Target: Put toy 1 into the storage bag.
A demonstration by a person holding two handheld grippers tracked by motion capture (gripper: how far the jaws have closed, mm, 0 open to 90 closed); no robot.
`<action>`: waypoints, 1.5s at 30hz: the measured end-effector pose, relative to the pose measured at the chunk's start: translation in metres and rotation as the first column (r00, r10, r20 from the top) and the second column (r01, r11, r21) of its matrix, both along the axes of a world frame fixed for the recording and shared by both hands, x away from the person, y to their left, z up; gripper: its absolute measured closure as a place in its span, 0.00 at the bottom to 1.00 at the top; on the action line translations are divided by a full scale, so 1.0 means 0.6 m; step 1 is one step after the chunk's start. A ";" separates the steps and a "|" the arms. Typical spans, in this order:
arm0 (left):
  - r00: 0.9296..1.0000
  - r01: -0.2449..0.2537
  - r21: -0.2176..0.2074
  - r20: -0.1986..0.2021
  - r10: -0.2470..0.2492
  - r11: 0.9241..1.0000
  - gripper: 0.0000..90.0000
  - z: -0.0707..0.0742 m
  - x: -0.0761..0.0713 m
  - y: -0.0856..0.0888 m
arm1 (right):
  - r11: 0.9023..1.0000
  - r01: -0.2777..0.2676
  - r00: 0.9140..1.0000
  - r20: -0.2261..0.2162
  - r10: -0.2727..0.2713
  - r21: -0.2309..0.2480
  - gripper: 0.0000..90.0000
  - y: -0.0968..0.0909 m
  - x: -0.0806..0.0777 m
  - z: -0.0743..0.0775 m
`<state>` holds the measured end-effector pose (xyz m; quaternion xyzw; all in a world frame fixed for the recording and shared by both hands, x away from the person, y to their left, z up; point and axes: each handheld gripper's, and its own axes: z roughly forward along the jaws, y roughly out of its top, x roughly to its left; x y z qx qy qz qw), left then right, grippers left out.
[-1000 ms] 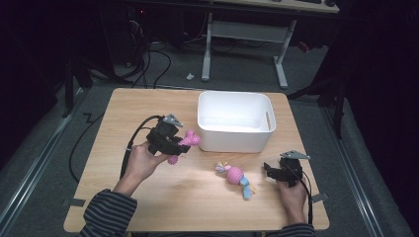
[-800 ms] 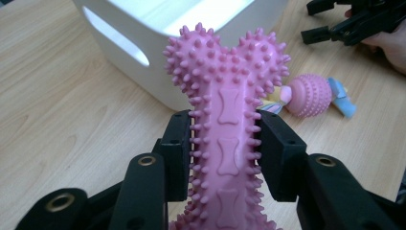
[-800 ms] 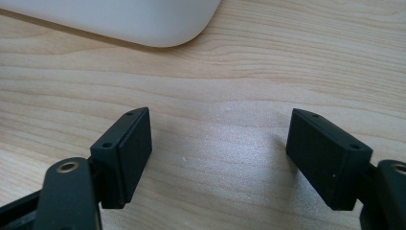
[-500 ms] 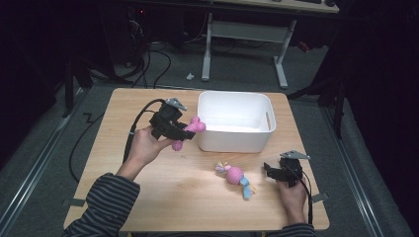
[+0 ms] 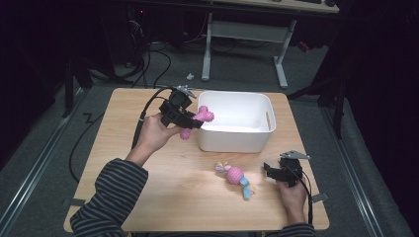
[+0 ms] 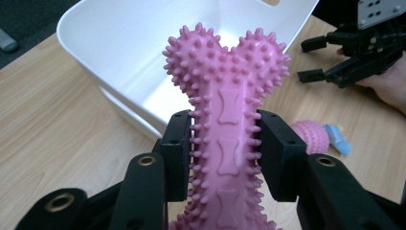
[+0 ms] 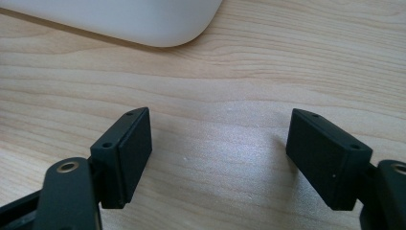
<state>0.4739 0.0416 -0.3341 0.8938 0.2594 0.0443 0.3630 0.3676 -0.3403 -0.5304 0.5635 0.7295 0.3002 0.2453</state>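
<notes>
Pink spiked bone toy (image 6: 229,120), embossed bone shapes, no lettering.

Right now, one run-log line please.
left gripper: shut on pink bone toy | toy at white bin rim | right gripper: open, on table

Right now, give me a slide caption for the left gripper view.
Left gripper clamps a spiky pink bone toy at the rim of the white bin.

Pink ball toy with blue and yellow ends (image 5: 235,177) lies loose on the wooden tabletop (image 5: 173,192), just in front of the white bin (image 5: 237,140). Grey desk frame (image 5: 244,44) stands on the dark floor behind, black cables (image 5: 148,59) trailing nearby.
</notes>
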 end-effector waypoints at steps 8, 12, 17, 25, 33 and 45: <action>1.000 0.007 0.017 0.000 -0.007 1.000 0.66 0.001 0.016 -0.025 | 1.000 0.000 1.000 0.000 0.000 0.001 0.27 0.000 0.000 0.000; 1.000 0.012 0.012 0.004 -0.012 1.000 0.66 0.001 0.024 -0.037 | 1.000 0.000 1.000 0.000 0.000 0.000 0.27 0.000 0.000 0.000; 1.000 0.012 0.012 0.000 -0.012 1.000 0.66 -0.004 0.035 -0.052 | 1.000 0.000 1.000 0.000 0.000 0.000 0.27 0.000 0.000 0.000; 1.000 0.024 0.019 0.006 -0.024 1.000 0.66 -0.005 0.047 -0.078 | 1.000 -0.002 1.000 0.000 0.002 0.000 0.27 0.000 0.000 0.000; 1.000 0.026 0.025 0.005 -0.026 0.999 0.66 -0.005 0.058 -0.099 | 1.000 -0.001 1.000 0.000 0.001 0.001 0.27 0.001 0.000 0.000; 1.000 0.023 0.035 0.009 -0.024 0.999 0.66 -0.019 0.075 -0.129 | 1.000 -0.001 1.000 0.000 0.001 0.002 0.27 0.001 0.000 0.000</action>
